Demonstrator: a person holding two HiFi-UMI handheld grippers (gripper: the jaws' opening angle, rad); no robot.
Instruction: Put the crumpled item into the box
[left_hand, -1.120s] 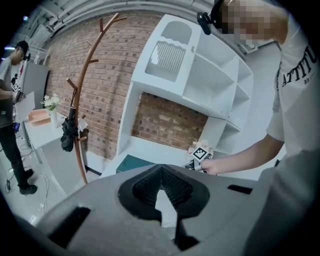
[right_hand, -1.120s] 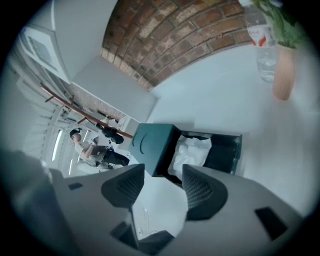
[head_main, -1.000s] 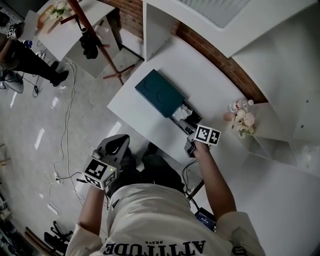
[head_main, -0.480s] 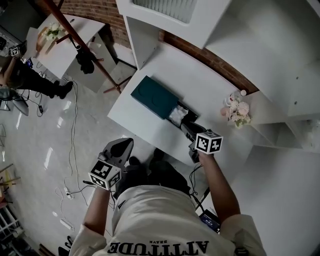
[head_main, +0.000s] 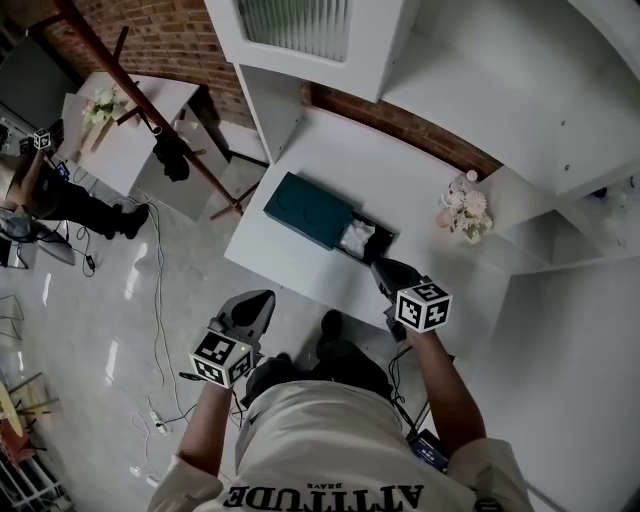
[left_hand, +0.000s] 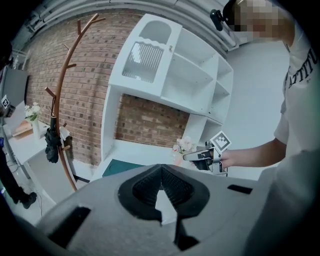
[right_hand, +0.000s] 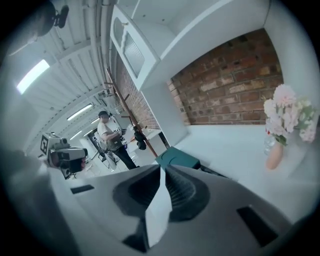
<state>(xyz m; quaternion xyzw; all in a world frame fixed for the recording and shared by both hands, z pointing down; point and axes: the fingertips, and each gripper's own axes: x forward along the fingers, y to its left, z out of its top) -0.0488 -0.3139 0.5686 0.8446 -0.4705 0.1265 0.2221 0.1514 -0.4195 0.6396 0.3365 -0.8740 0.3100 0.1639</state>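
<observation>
1. Lying in the dark open end of the teal box (head_main: 310, 207), the white crumpled item (head_main: 357, 237) is already inside it rather than beside it. The box sits on the white bench (head_main: 410, 185).
2. The right hand-held gripper (head_main: 382, 268) hangs above the bench edge, near that open end. Its jaws have just been closing and stand together with nothing between them.
3. The left hand-held gripper (head_main: 262, 300) is held off the bench, well apart from the box, its jaws together and empty.
4. The item looks like creased paper or tissue. I judge it very light and soft, likely to puff back after a squeeze, and neither fragile nor slippery.
5. If it needs taking again, a raised fold near its top seems the best hold, pinched gently. A hard squeeze would only flatten it, and so light a thing may cling to a pad on release.
6. The box looks stiff and its walls leave little room, so the jaws should enter from above.
7. The flower vase (head_main: 462, 212) stands well apart from the box.
</observation>
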